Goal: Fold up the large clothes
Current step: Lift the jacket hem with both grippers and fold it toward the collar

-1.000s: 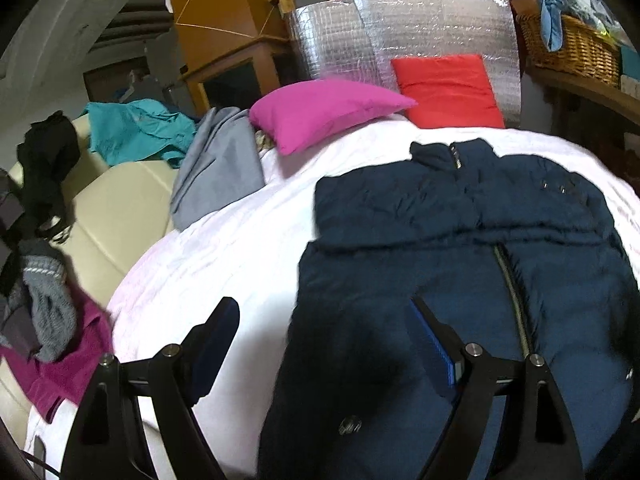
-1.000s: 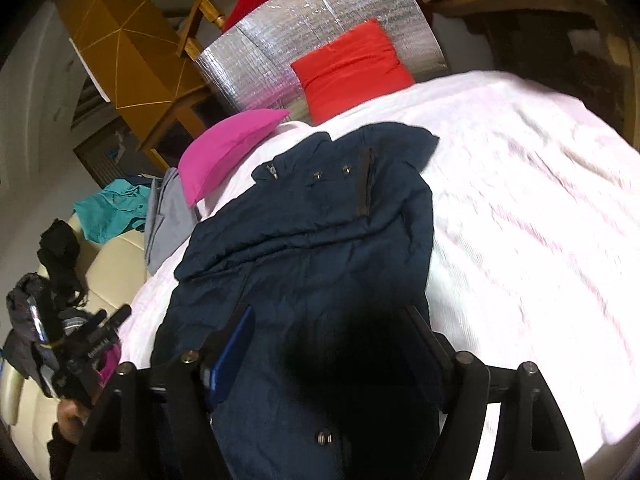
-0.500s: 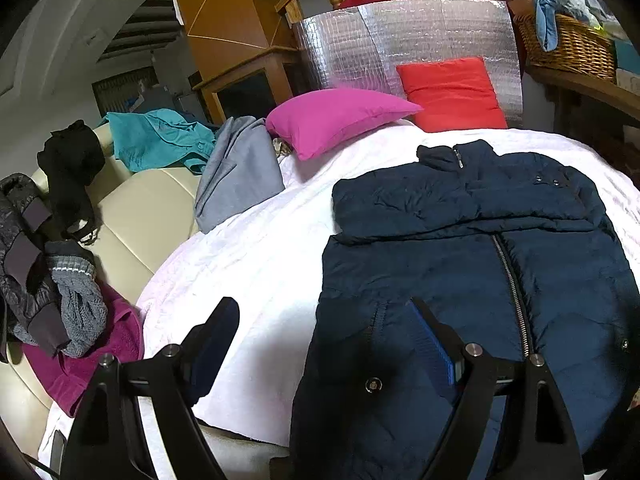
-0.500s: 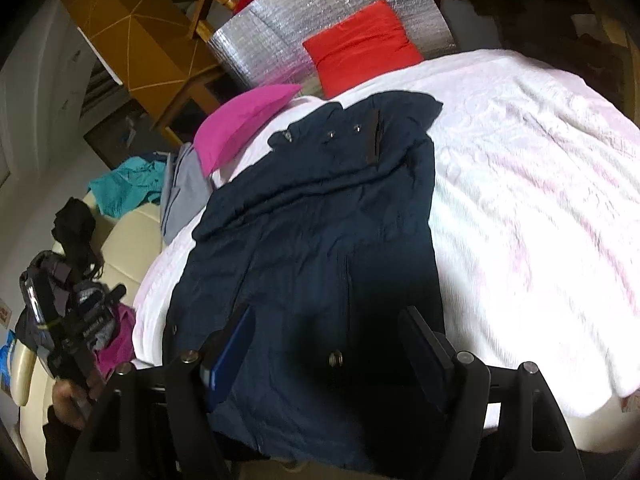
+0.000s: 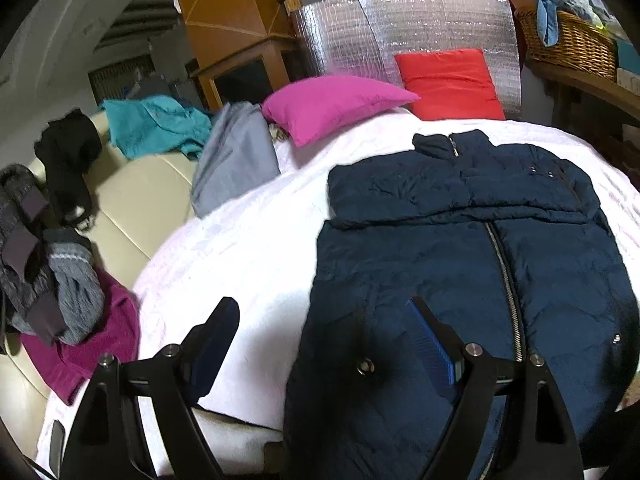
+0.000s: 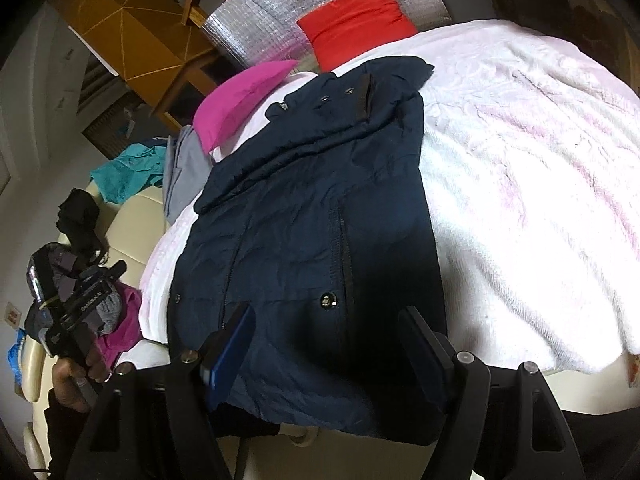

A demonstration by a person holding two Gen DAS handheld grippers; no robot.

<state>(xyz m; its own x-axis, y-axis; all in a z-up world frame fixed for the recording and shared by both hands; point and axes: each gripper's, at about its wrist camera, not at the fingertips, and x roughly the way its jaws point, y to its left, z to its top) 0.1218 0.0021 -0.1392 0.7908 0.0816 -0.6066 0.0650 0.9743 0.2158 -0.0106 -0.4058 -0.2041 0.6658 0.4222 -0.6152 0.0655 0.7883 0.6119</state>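
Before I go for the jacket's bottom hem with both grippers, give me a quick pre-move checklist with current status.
1. Left gripper open and holding nothing: ok.
2. Right gripper open and holding nothing: ok.
3. Navy jacket lies flat on the white blanket, zipped, sleeves folded across the chest: ok.
4. Bottom hem inside the bed edge: not ok, it hangs over the near edge.
5. Pink pillow and red pillow lie apart from the jacket: ok.
6. Hem corners in view: cannot tell, the jaws cover them.

Navy jacket (image 5: 460, 248) (silver zip), white blanket (image 5: 248, 256), magenta pillow (image 5: 336, 104), red pillow (image 5: 450, 80)
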